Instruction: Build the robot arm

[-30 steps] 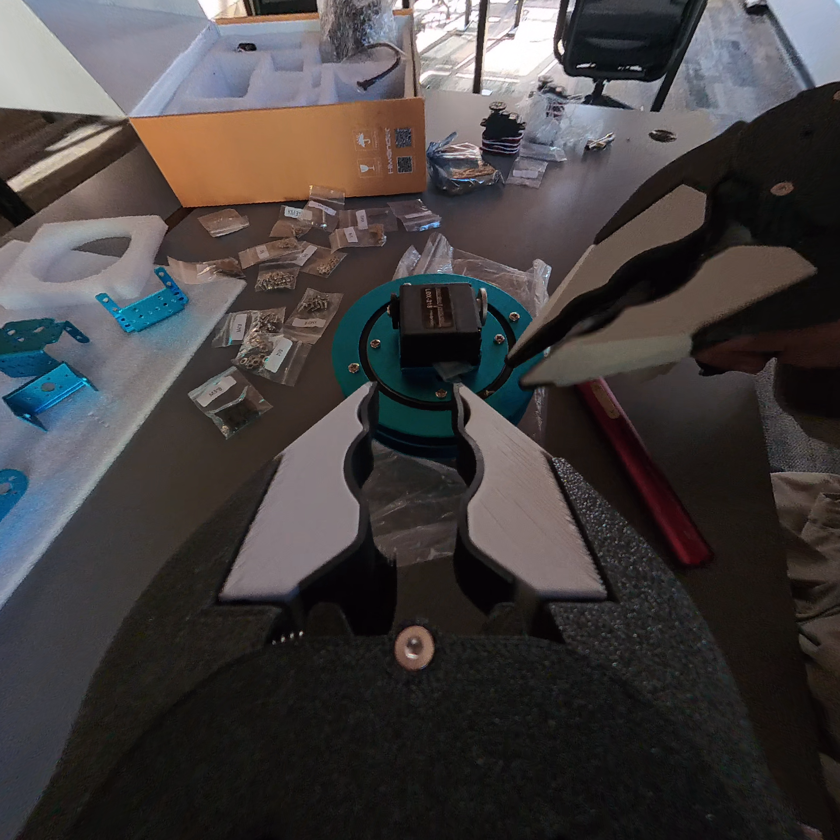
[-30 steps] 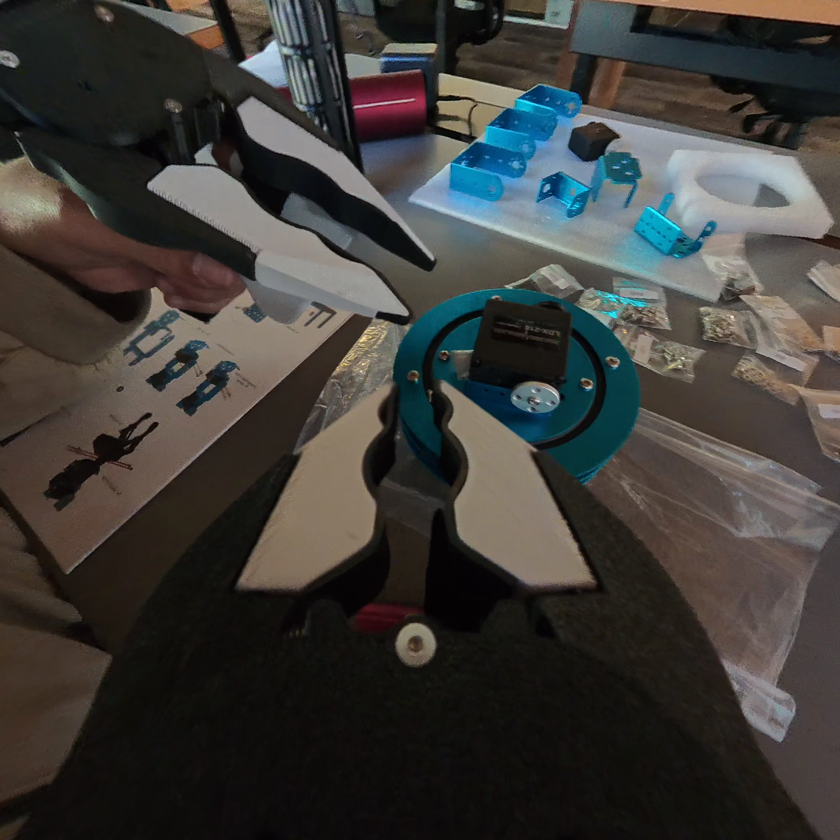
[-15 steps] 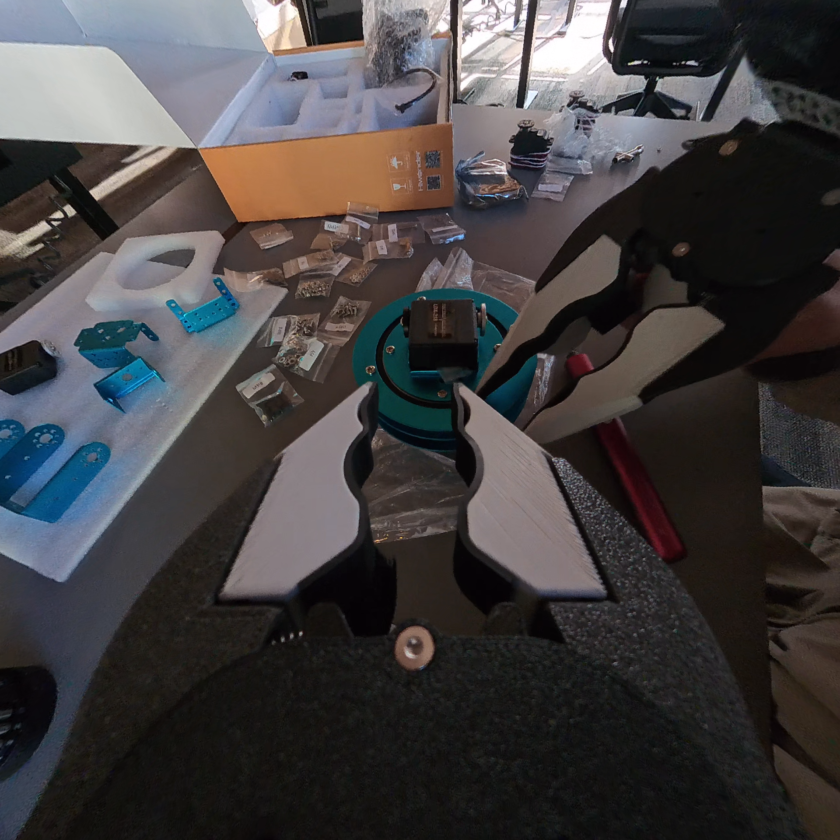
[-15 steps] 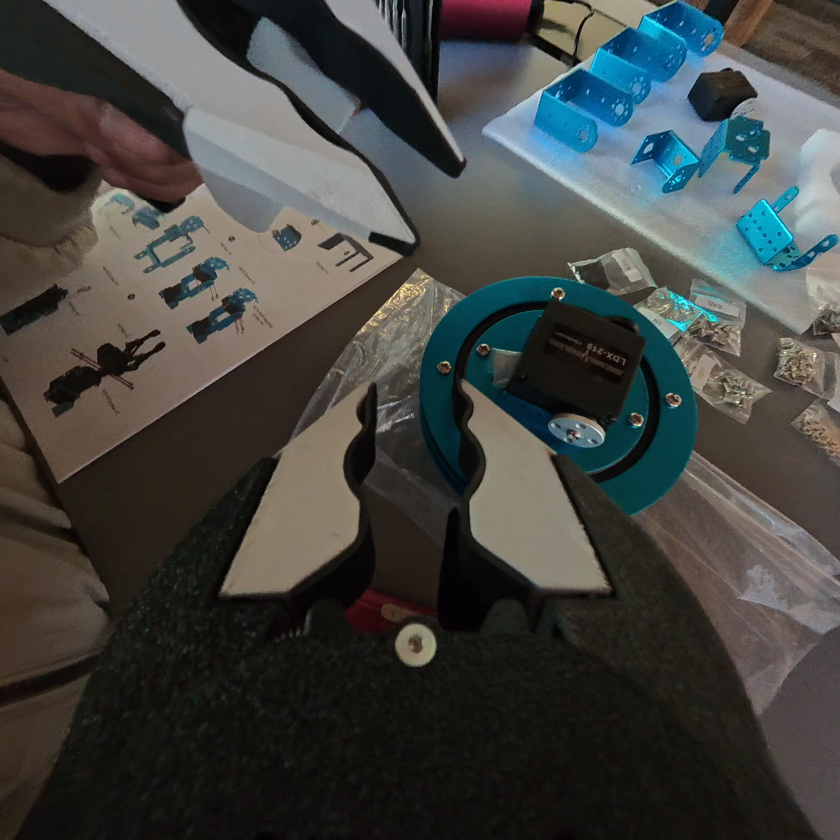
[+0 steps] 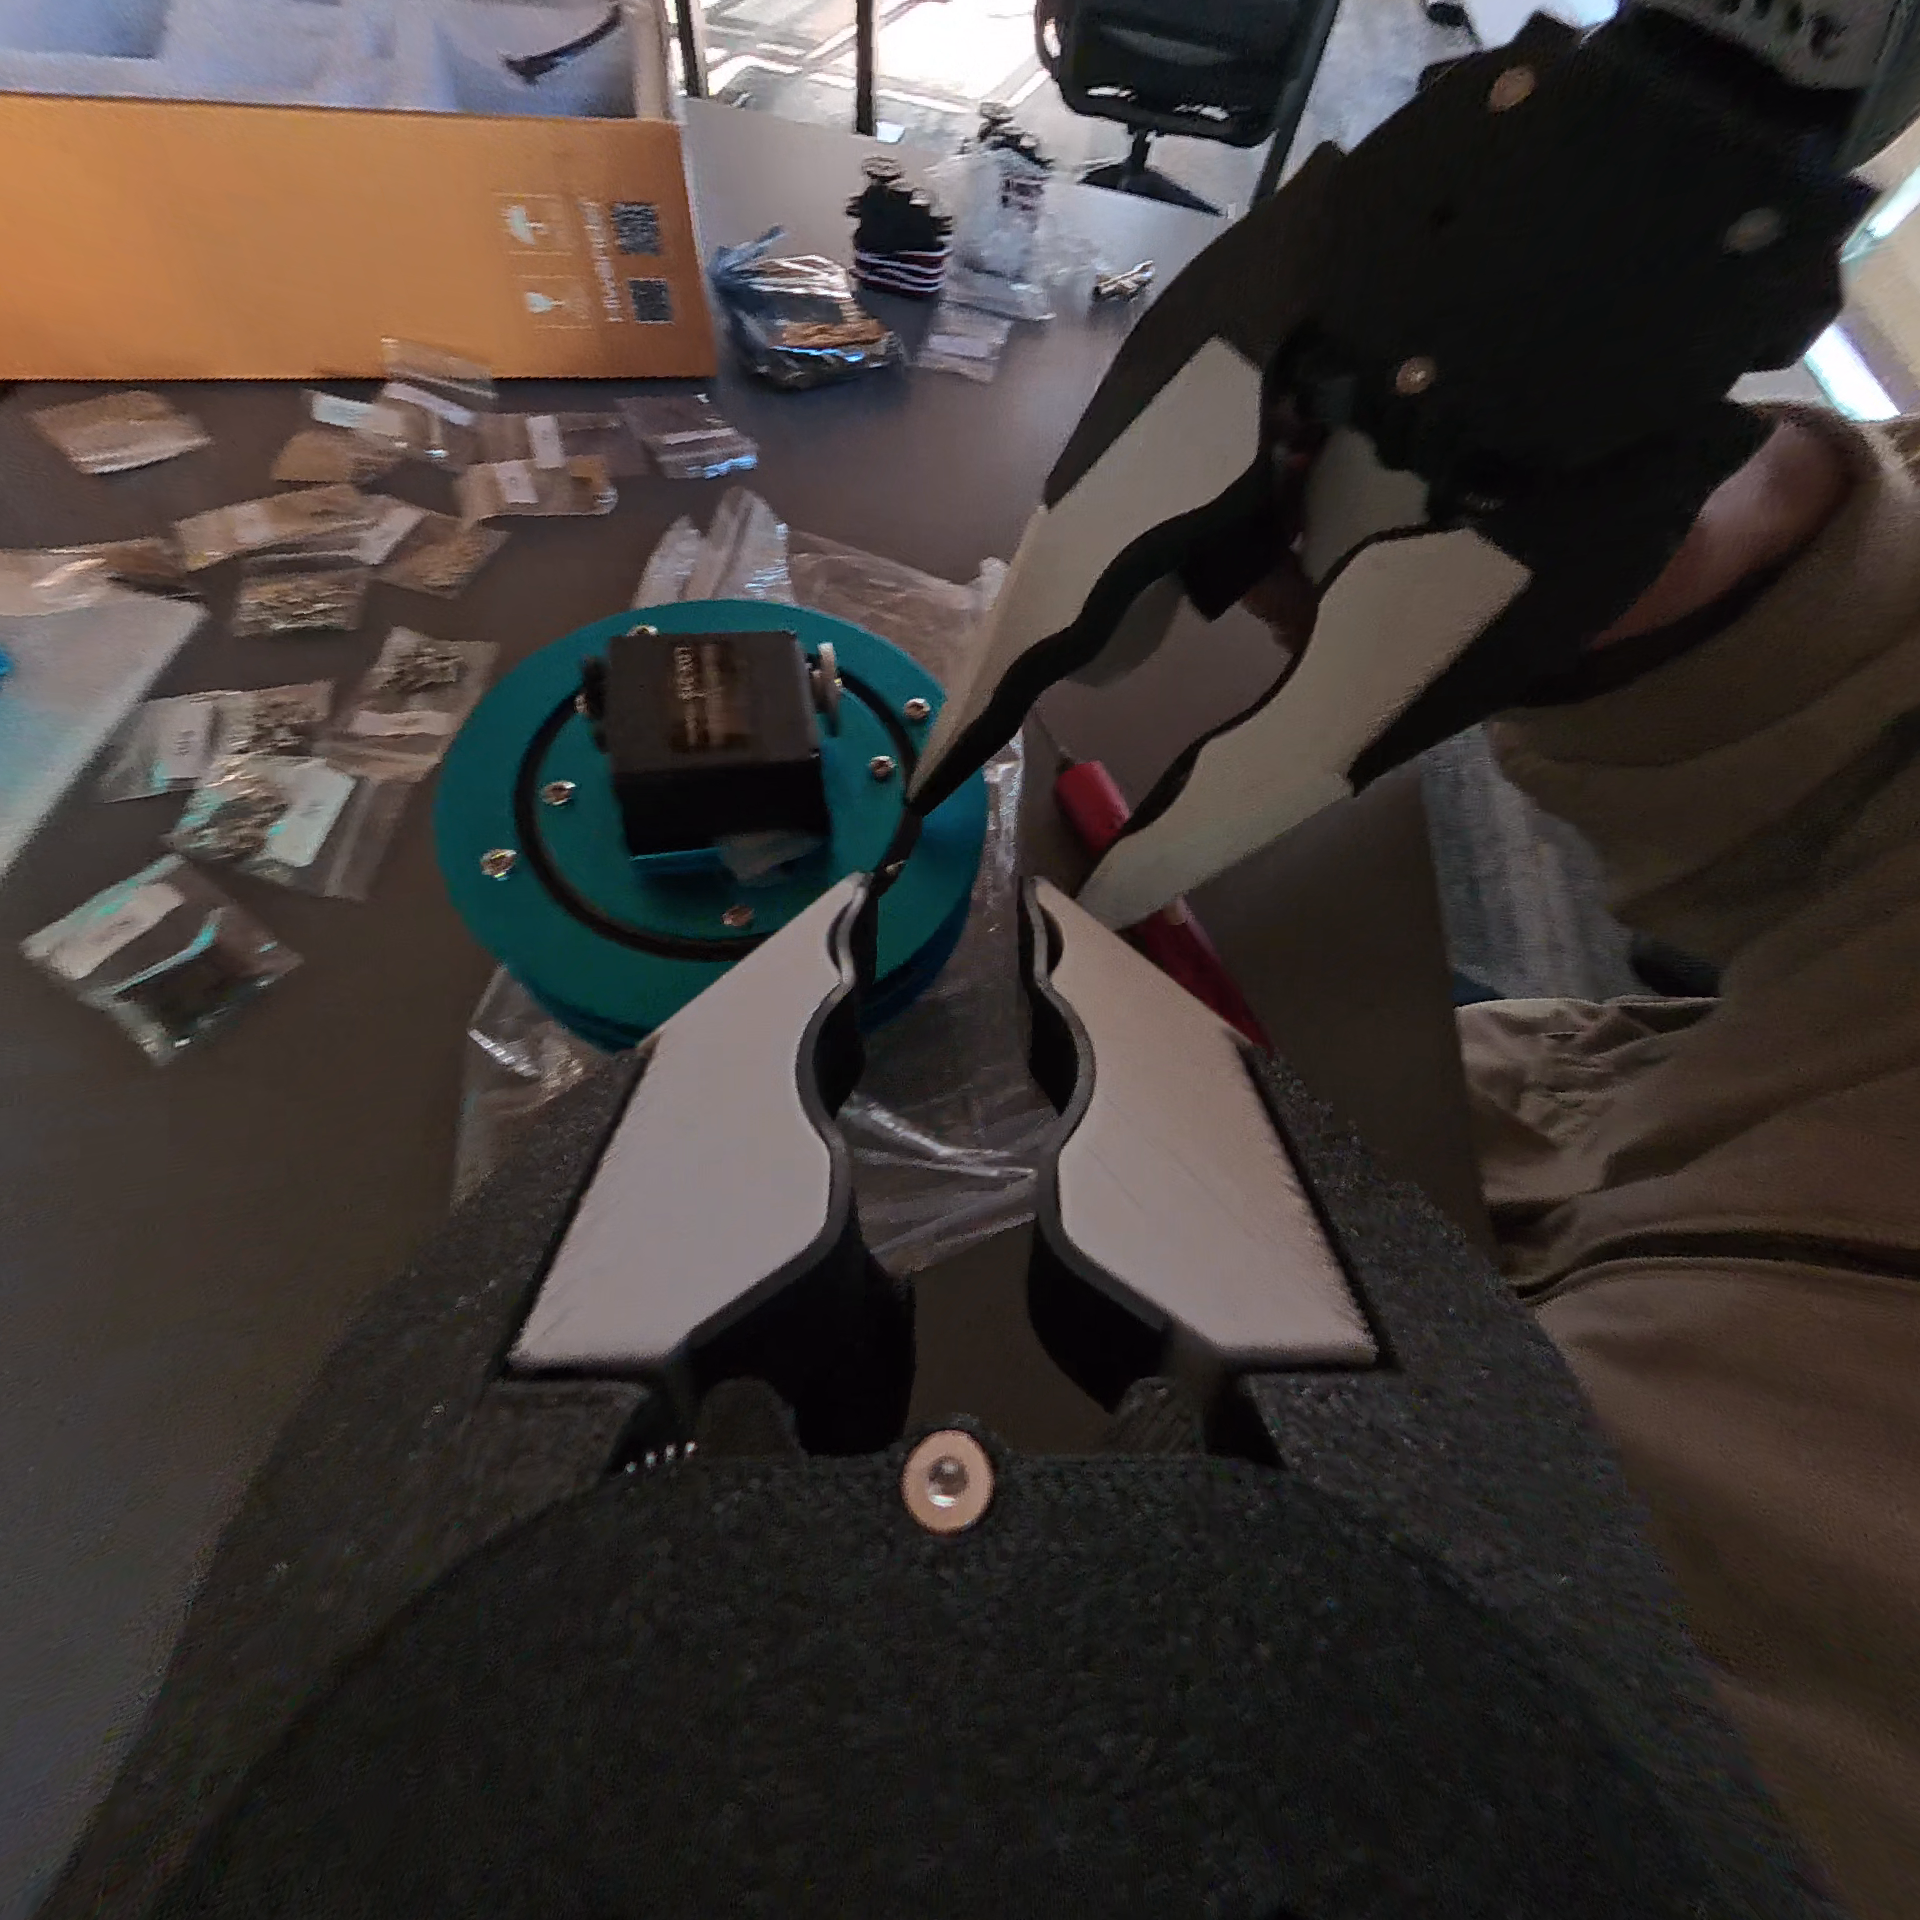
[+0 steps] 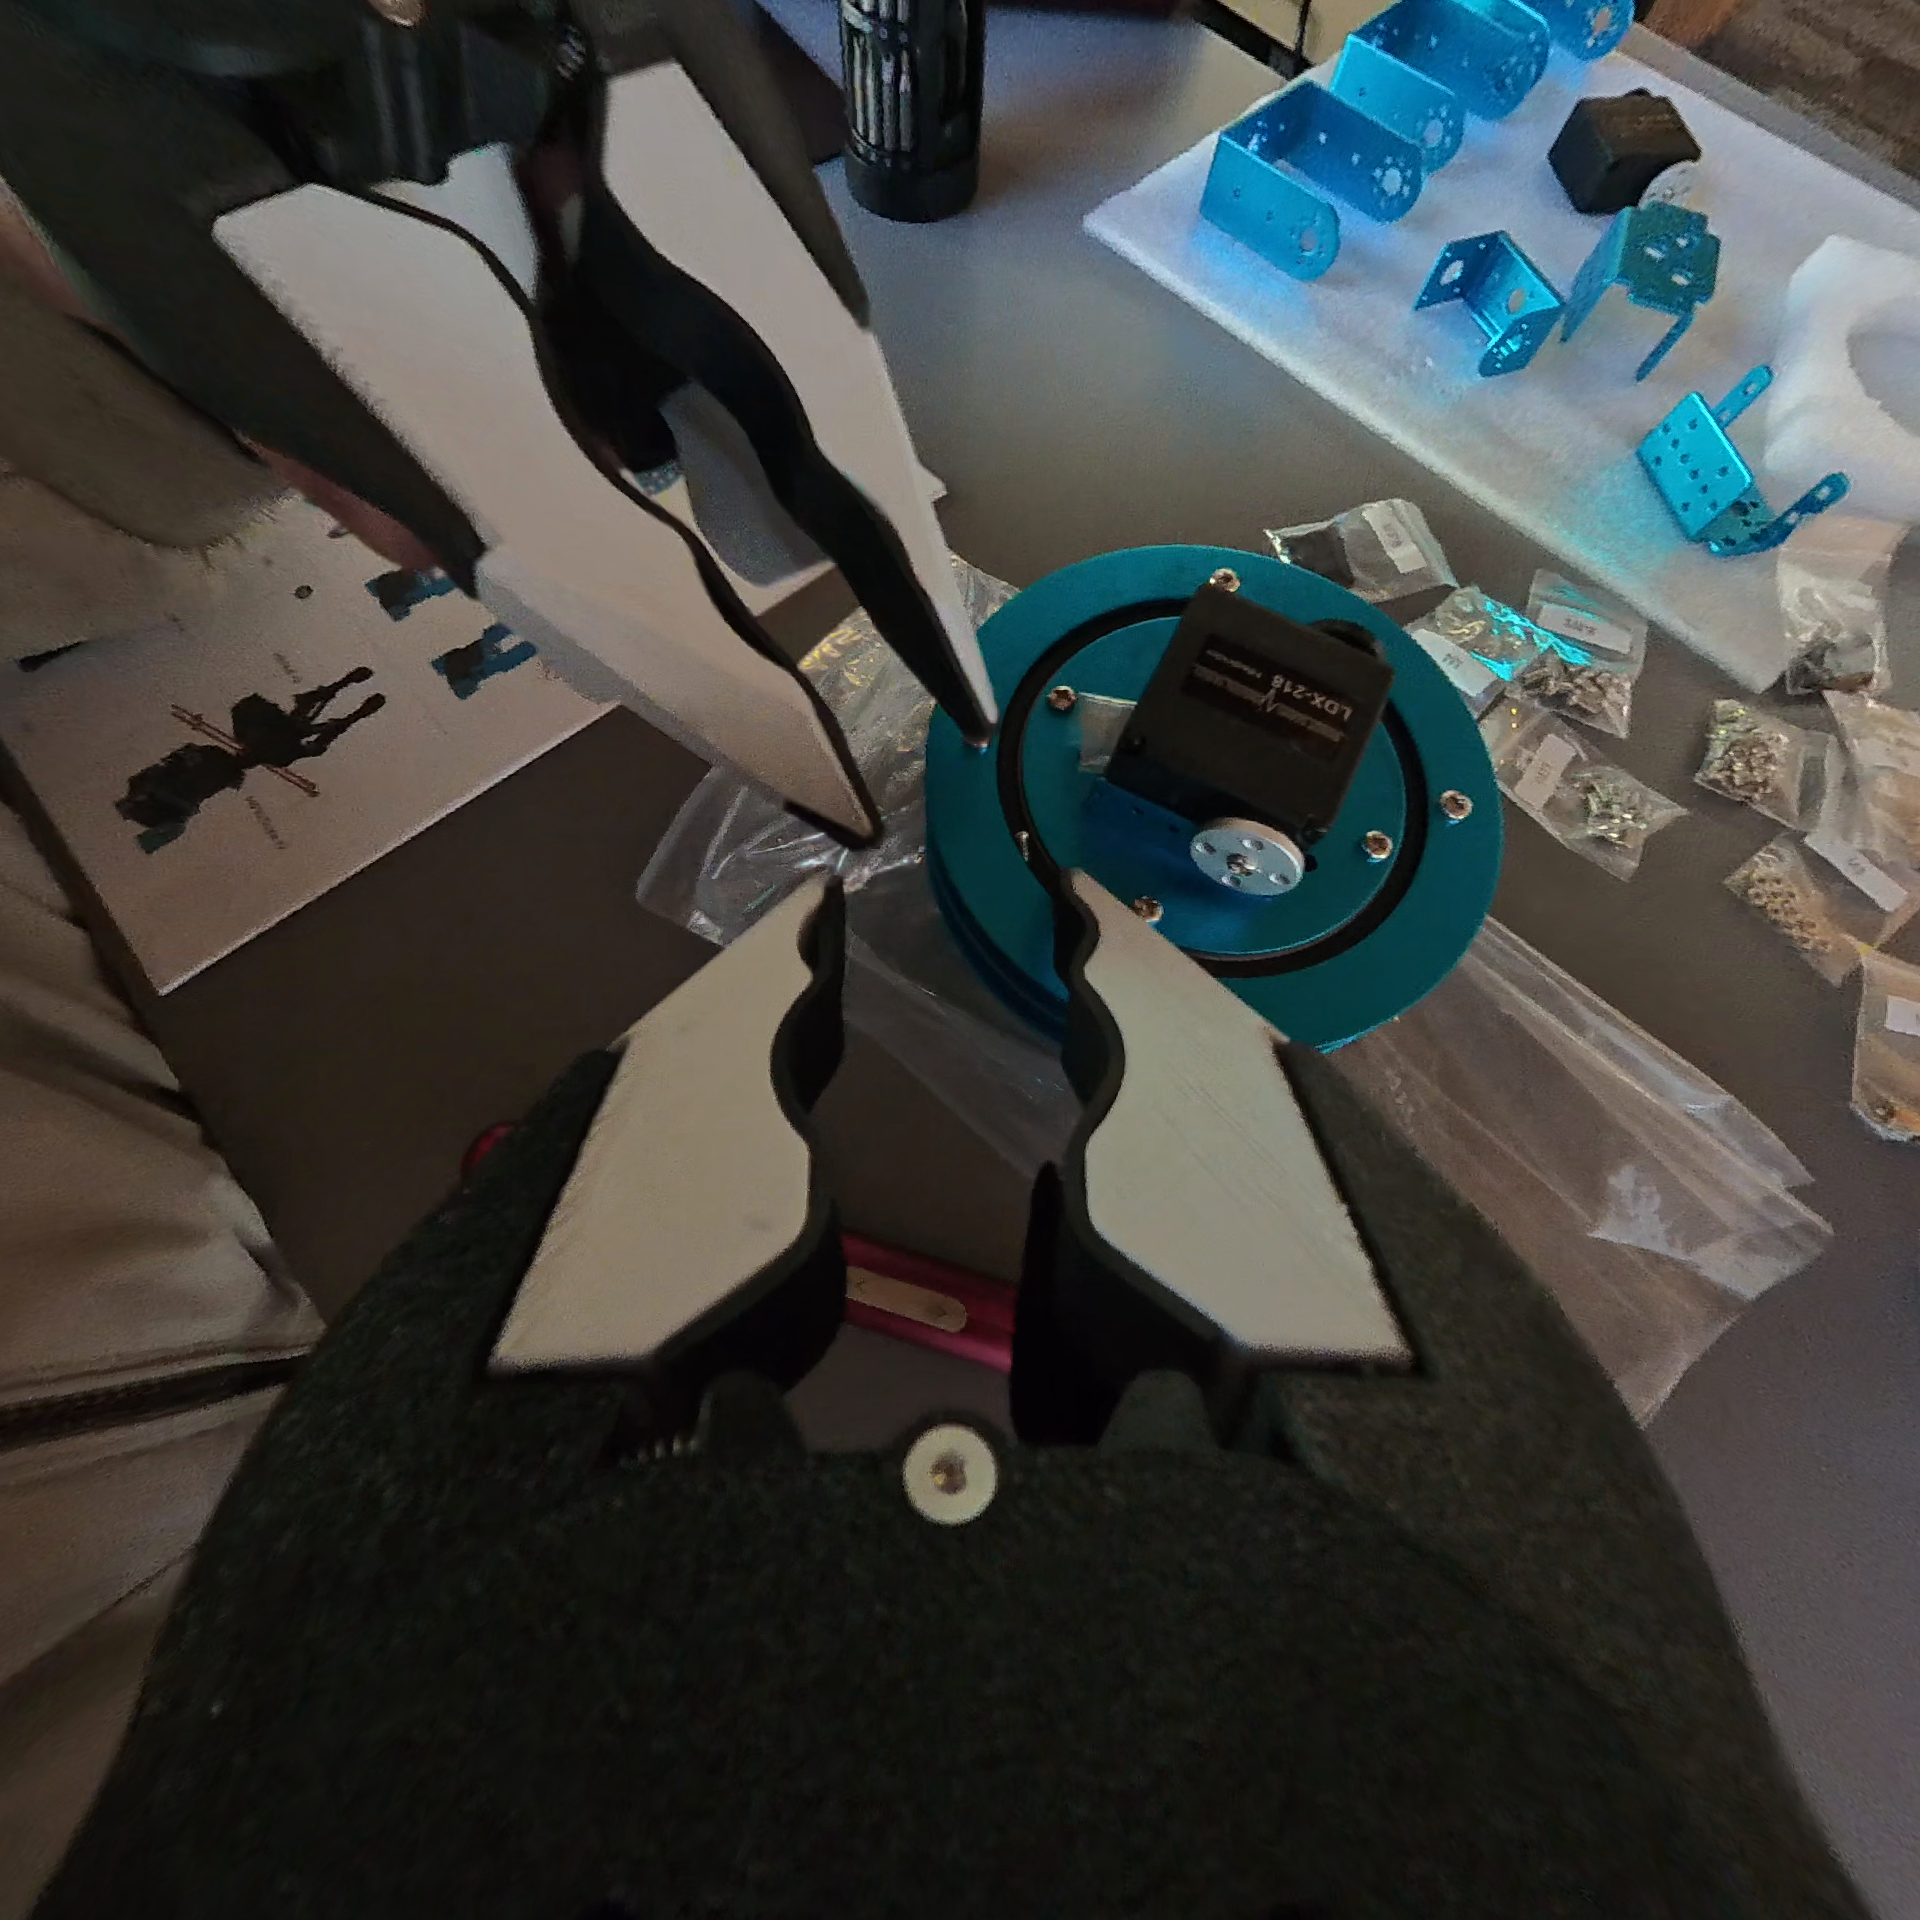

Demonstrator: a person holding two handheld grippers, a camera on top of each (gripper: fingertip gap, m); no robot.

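The orange box (image 5: pixel 343 229) holds white foam; small clear bags (image 5: pixel 281 790) of screws lie on the bench (image 5: pixel 208 1195). A black motor (image 5: pixel 712 753) sits on the teal disc (image 5: pixel 520 831). Both tongs, left (image 5: pixel 940 899) and right (image 6: pixel 951 894), are empty, gaping wider than a second ago, and closer to the disc.

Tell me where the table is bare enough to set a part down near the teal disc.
Bare grey tabletop lies on the near left, bordered by the teal disc, the screw bags and the left gripper. Crowded: bags behind the disc up to the orange box; right gripper and red tool beside it.
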